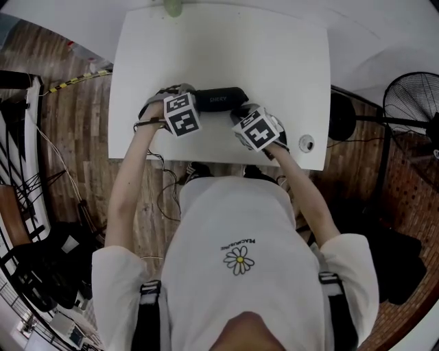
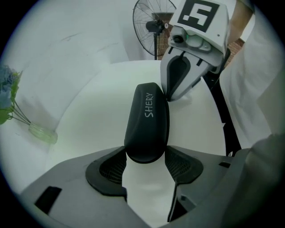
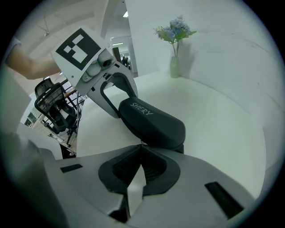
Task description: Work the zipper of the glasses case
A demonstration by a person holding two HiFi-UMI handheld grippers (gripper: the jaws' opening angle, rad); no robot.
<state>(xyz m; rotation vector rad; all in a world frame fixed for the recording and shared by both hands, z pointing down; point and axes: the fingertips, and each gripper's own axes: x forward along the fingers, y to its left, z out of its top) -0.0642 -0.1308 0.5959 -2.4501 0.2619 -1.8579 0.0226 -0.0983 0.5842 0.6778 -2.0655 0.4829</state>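
A black glasses case marked SHERY lies across the white table. My left gripper holds its left end: in the left gripper view the rounded end of the case sits between the two pads of my left gripper, which touch its sides. My right gripper is at the case's right end. In the right gripper view the jaws of my right gripper are closed together, tips against the near end of the case. I cannot tell whether a zipper pull is pinched there.
A small glass vase with flowers stands at the table's far edge. A floor fan stands to the right of the table. A round cable hole sits near the front right corner. Cables and gear lie on the floor at the left.
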